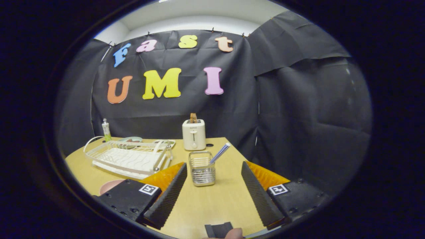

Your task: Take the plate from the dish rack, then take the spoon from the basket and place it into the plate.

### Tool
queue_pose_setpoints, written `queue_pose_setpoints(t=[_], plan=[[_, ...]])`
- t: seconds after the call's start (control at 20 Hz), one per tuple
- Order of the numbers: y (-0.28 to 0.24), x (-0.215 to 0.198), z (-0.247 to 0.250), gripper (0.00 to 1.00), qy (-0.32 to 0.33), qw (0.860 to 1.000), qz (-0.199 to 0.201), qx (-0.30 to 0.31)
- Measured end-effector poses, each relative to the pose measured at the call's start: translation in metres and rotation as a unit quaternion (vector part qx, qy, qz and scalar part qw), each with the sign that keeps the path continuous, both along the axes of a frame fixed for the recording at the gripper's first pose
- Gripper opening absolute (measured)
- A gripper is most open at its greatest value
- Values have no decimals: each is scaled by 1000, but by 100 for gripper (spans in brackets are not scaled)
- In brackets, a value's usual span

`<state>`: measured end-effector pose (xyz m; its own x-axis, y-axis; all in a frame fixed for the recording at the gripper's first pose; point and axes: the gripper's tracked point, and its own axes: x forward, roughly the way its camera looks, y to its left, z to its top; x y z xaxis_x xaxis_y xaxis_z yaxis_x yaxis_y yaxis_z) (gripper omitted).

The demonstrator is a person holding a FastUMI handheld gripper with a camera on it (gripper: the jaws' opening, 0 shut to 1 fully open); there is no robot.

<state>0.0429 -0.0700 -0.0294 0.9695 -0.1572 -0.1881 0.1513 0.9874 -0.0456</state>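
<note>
The gripper hangs above the wooden surface with its fingers spread wide and nothing between them but bare wood. Just ahead of the fingers, and between their tips, stands a small wire basket. The spoon leans in it, its blue-checked handle sticking up and tilted away from the dish rack. The white dish rack sits on the surface beside the basket, beyond one finger. The pink plate lies flat on the surface in front of the rack, partly hidden behind the gripper body on that side. Farther back, beyond the basket, a white toaster stands near the rear edge with something brown poking from its slot. A small bottle stands upright behind the rack.
</note>
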Motion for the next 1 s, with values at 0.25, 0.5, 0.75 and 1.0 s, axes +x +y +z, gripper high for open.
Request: queue_pose_setpoints(t=[0.25, 0.5, 0.75, 1.0], plan=[[-8, 46, -11, 100, 5, 998, 51, 29], [-12, 96, -24, 100, 17, 995, 86, 42], [-8, 128, -37, 94, 37, 990, 112, 73], [3, 136, -39, 62, 51, 987, 130, 80]])
